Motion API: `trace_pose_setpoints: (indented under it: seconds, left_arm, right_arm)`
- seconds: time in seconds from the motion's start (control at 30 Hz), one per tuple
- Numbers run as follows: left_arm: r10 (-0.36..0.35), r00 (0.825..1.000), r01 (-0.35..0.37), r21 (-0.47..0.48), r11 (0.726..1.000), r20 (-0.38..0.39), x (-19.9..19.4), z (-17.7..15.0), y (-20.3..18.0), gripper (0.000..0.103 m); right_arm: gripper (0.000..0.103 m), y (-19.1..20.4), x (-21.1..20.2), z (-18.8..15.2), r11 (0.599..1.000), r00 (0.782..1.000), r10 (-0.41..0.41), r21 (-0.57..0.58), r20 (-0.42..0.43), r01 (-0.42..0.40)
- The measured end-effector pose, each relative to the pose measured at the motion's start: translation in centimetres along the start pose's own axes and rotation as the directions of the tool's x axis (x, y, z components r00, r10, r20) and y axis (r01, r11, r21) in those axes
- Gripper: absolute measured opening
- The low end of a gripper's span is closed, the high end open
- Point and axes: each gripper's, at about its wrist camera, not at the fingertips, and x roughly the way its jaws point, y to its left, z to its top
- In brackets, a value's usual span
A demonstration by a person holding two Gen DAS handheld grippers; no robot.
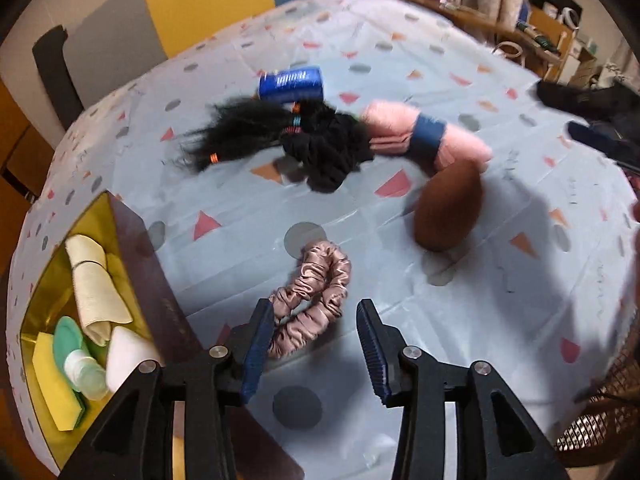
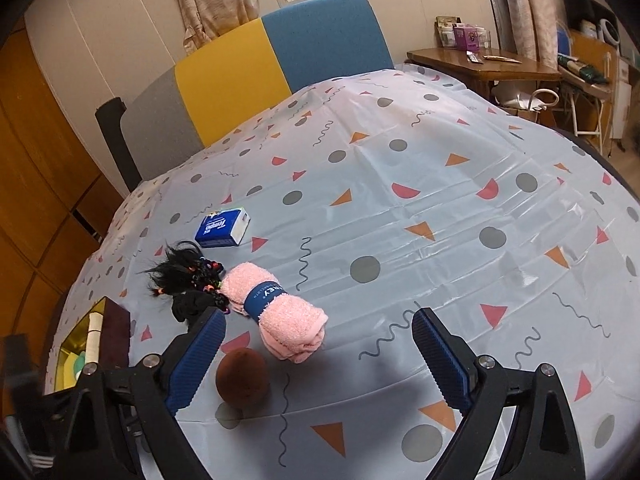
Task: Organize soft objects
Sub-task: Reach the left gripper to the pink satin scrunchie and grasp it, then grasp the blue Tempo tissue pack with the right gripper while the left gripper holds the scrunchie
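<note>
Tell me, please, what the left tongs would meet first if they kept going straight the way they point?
Most likely the pink satin scrunchie, lying just ahead of the open left tongs toward their left finger; depth is hard to judge here.

Tabletop [image 2: 400, 208] cover: thin plastic sheet, glossy, creased, printed shapes.
Scrunchie [image 1: 316, 300]: satin-like cloth, shiny, gathered.
Rolled towel [image 2: 280, 312]: pink terry, fluffy, matt; blue paper band [image 2: 266, 295] smooth.
Brown ball [image 2: 242, 376]: fuzzy, matt.
Black hair bundle [image 1: 236, 132]: fibrous, wispy.
Tissue pack [image 2: 222, 227]: glossy plastic wrap.
Box [image 1: 132, 248]: dark matt outside, gold mirror-glossy lining.
Left gripper [image 1: 316, 356]: matt black plastic frame, ribbed blue pads, metal pins.
</note>
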Motion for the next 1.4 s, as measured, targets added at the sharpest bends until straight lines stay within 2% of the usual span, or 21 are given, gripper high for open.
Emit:
trace_pose_setpoints:
  seconds: [0.07,0.27,0.3,0.33,0.5,0.57,0.7,0.8,0.87,1.0,1.07,1.27,1.4]
  left_arm:
    - [0.009,1.0,-0.009,-0.018,1.0,-0.027,1.0,0.4,0.2,0.044]
    - [0.032,0.998,-0.034,-0.026,0.999,-0.046,2.4,1.4,0.0,0.042]
    - [0.036,0.998,-0.037,-0.027,0.999,-0.05,2.6,1.6,0.0,0.031]
    - [0.033,0.999,-0.034,-0.017,0.999,-0.043,2.7,1.7,-0.2,0.026]
    - [0.0,1.0,0.0,-0.03,1.0,0.028,1.3,0.8,-1.0,0.012]
    - [-0.036,0.997,0.04,-0.054,0.998,0.062,0.0,-0.2,-1.4,0.012]
    - [-0.068,0.991,0.073,-0.037,0.997,0.114,-2.3,-3.5,-3.6,0.012]
    - [-0.044,0.991,0.044,0.006,0.999,0.127,-2.1,-5.1,-4.9,0.012]
    - [-0.038,0.994,0.037,0.011,0.999,0.104,-1.1,-5.9,-5.2,0.012]
    - [-0.027,0.99,0.027,0.001,1.0,0.139,-0.4,-6.2,-5.0,0.014]
    - [-0.057,0.987,0.063,-0.033,0.997,0.153,-0.3,-6.3,-4.4,0.015]
    - [-0.112,0.974,0.124,-0.048,0.991,0.197,-0.2,-6.8,-3.9,0.017]
    - [-0.112,0.966,0.127,-0.051,0.991,0.231,-0.1,-7.2,-4.0,0.017]
  right_arm:
    - [0.095,-0.1,0.1,0.0,1.0,1.0,0.002,0.007,-0.005,-0.001]
    - [0.096,-0.2,0.4,0.0,1.0,1.0,0.004,0.013,-0.019,-0.004]
    - [0.096,-0.2,0.4,0.0,1.0,1.0,0.001,0.012,-0.018,-0.001]
    - [0.096,-0.2,0.4,0.0,1.0,1.0,-0.001,0.011,-0.018,0.001]
    - [0.096,-0.5,0.5,0.0,1.0,1.0,-0.013,0.012,-0.017,0.013]
    - [0.096,-0.6,0.5,0.1,1.0,1.0,-0.018,0.017,-0.017,0.019]
    - [0.096,-0.8,0.4,0.1,0.999,1.0,-0.023,0.023,-0.016,0.023]
    - [0.096,-0.8,0.4,-0.1,0.999,0.999,-0.03,0.018,-0.017,0.03]
    - [0.096,-0.7,0.4,-0.1,0.999,0.999,-0.036,0.011,-0.019,0.036]
    - [0.096,-0.6,0.6,-0.3,0.999,0.999,-0.044,0.003,-0.024,0.044]
    - [0.096,-0.6,0.8,-0.3,0.999,0.998,-0.046,0.001,-0.03,0.046]
    - [0.096,-0.4,1.2,-0.5,0.998,0.997,-0.061,-0.017,-0.046,0.06]
    - [0.096,0.0,1.5,-0.8,0.997,0.996,-0.065,-0.043,-0.058,0.063]
